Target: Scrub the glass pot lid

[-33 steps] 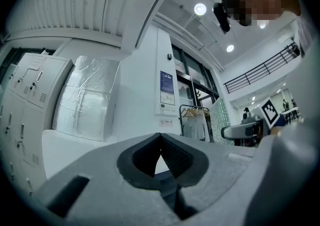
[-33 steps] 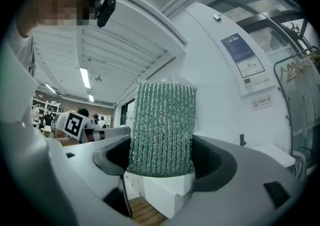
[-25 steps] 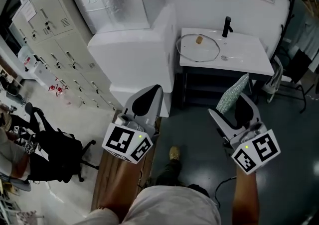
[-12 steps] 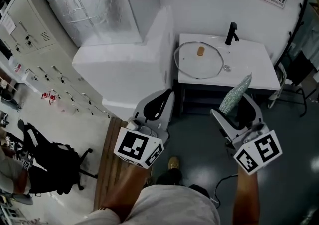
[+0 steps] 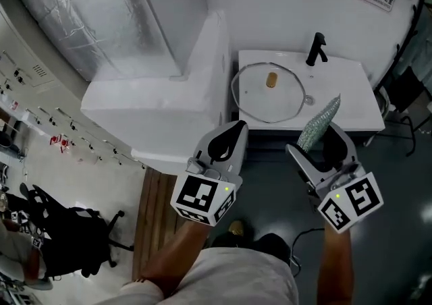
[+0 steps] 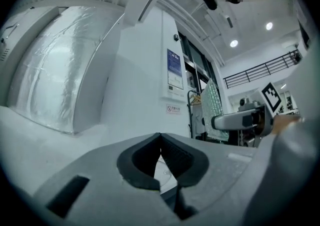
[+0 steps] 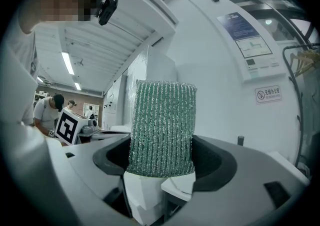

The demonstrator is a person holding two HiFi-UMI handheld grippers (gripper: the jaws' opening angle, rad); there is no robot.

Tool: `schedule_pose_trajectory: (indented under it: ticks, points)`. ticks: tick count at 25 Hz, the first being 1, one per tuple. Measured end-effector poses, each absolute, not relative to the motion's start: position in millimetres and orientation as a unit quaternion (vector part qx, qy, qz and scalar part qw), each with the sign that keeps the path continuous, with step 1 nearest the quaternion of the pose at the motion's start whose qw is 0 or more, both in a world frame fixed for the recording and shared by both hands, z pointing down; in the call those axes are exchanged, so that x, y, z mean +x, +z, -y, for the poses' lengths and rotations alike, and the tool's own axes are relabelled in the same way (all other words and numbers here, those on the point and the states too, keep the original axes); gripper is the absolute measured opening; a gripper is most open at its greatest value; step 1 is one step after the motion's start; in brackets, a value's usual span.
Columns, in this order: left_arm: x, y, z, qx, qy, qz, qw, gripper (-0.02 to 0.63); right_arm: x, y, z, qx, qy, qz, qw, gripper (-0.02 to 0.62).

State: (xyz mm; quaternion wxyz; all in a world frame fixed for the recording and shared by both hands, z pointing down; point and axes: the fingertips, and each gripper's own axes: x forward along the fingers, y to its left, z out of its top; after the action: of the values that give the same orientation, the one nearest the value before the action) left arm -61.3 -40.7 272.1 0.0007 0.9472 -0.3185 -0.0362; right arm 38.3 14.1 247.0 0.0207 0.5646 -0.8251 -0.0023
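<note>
Carries a green pad (image 7: 161, 125) upright in the right gripper (image 7: 161, 156), jaws clamped on its lower part, most of it sticking up free. Has the left gripper (image 6: 160, 139) squeezed fully shut, jaws together on nothing. Hovers both in the air, well apart from the lid (image 5: 264, 98), which lies flat on the white bench (image 5: 347, 98), knob (image 5: 272, 79) up, near the black tap (image 5: 316, 48).

Judging from this, the approach only, with no scrubbing yet.

- Likely to skate the lid across the smooth bench at the first stroke, with nothing pinning it. Better to open the left jaws for the knob, or press the rim down, before rubbing.
- Could fold the pad over, gripped only at its base, and bring hard jaws onto glass.
- Might clip the tap on a far stroke, close as it stands to the lid.
- Could rock the lid up by bearing down at its edge and not near the knob.
</note>
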Motion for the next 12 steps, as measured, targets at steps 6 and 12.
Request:
schedule_pose_trajectory:
  ticks: [6, 12]
  points:
    - [-44, 294, 69, 0.943, -0.018, 0.33, 0.044, 0.015, 46, 252, 17, 0.552, -0.001, 0.832, 0.049, 0.348]
    - [-31, 320, 98, 0.929, 0.005, 0.361, 0.077, 0.017, 61, 260, 55, 0.527, 0.003, 0.848, 0.062, 0.348]
